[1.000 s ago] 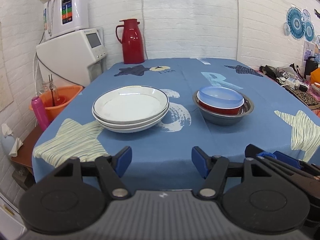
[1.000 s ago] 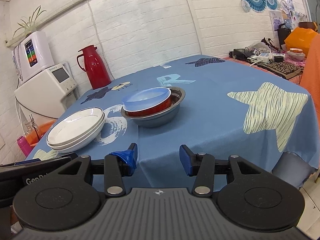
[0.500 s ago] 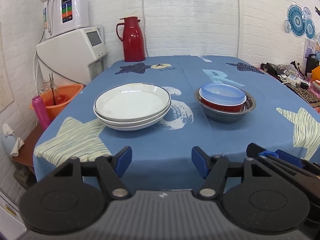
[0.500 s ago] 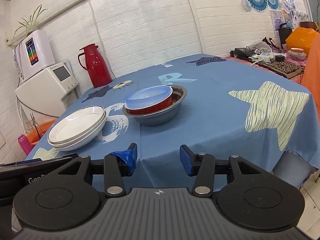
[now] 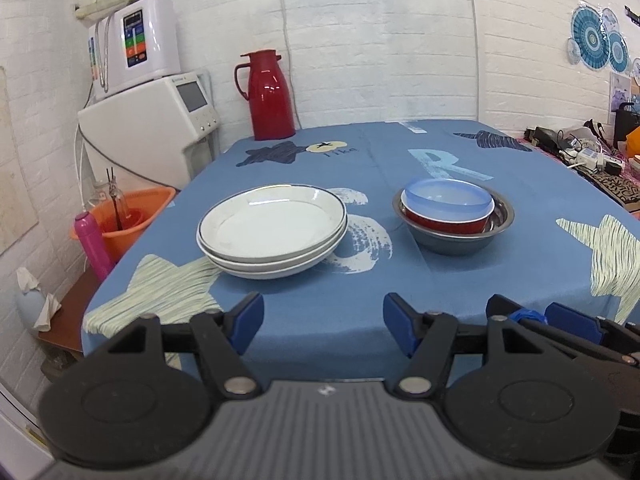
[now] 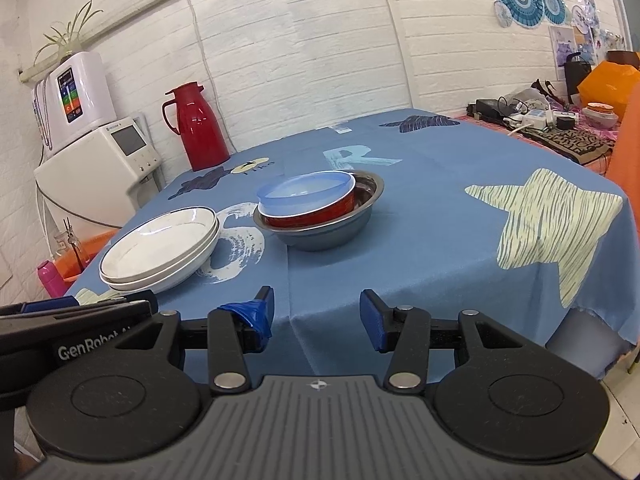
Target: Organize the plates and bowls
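Covering most of both views, the counter (image 5: 460,280) wears a blue cloth printed with pale striped stars, dark stars and a light letter R. Behind its far left corner stands a white appliance (image 5: 148,136) with a small screen, and a smaller white unit with coloured buttons (image 5: 136,40) sits on top of it; a red thermos jug (image 5: 268,96) stands upright at the far edge of the counter, by the white brick wall. Below the counter's left side an orange tub (image 5: 128,220) sits with a pink bottle (image 5: 92,240) just beside it.

On the cloth, the stack of white plates (image 5: 272,232) lies left of centre, its dark-rimmed top plate bare. Right of it, near but apart, the steel bowl (image 5: 452,236) holds a red bowl (image 5: 444,222), and a pale blue bowl (image 5: 448,200) nests in that, so the three sit one inside another.

The left tool (image 5: 323,322) hangs short of the near edge of the counter, its blue-padded fingers (image 5: 248,316) spread wide with nothing between them. The right tool (image 6: 316,314) sits just beside it on the right, likewise short of the counter edge, its jaws wide apart and bare; one pad is wrapped in blue tape (image 6: 248,314).
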Tool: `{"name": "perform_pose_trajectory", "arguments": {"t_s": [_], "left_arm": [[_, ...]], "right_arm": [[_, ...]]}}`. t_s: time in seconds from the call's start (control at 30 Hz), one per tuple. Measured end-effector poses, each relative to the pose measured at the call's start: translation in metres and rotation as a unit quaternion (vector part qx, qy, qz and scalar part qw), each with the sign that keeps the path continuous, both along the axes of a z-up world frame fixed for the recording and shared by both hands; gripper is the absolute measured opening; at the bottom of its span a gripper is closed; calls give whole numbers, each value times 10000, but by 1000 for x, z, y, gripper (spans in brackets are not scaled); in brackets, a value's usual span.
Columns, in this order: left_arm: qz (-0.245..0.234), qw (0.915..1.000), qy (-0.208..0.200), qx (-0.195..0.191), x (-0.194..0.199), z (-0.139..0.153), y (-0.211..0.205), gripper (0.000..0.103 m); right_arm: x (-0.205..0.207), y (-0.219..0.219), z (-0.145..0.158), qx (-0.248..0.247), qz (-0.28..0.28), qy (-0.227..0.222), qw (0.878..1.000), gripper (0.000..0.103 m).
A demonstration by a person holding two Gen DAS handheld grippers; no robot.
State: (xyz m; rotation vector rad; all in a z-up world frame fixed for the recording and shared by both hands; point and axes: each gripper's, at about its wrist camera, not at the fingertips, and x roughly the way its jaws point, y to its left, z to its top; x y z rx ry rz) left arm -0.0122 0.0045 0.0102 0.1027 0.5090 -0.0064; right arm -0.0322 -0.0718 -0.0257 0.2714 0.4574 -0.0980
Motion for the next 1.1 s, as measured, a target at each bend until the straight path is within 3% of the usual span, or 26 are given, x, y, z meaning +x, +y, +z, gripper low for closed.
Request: {"name": "perform_pose_trajectory", "arguments": {"t_s": [1.1], "left_arm": [[28,10000,26,-50,0,-2,4,66]], "right_arm": [[2,0,-6,88,33,87,9999,33]]}}
